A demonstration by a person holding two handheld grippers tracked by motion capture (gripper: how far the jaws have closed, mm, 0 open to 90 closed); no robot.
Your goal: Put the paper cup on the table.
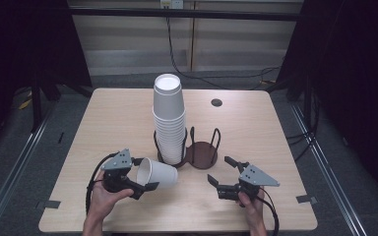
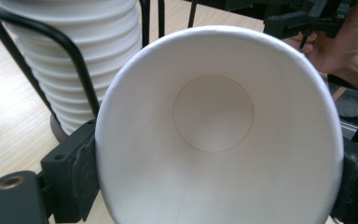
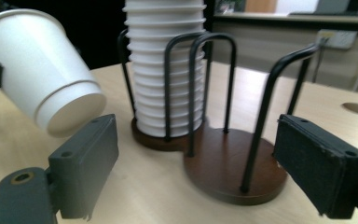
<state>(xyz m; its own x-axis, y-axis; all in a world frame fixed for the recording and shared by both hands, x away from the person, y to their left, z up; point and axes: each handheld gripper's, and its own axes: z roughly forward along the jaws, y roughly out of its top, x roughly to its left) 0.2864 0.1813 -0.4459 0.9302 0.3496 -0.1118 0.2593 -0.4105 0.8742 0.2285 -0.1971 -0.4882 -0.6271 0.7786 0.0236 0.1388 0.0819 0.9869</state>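
left hand-held gripper (image 1: 142, 178) clamped around a tilted paper cup (image 1: 157, 172), right hand-held gripper (image 1: 221, 171) wide, empty

Table (image 1: 103, 118) fills frame centre. Cup holder (image 1: 187, 150) sits mid-frame, two bays side by side: left bay holds the cup stack (image 1: 169, 118), right bay (image 1: 202, 153) has nothing in it. Table hole (image 1: 216, 103) is up and right of the stack. Single cup (image 1: 157, 173) lies on its side at lower left of the holder, between the left gripper (image 1: 145, 174) jaws, mouth toward frame left. Right gripper (image 1: 224, 173) is at lower right of the holder, apart from it.
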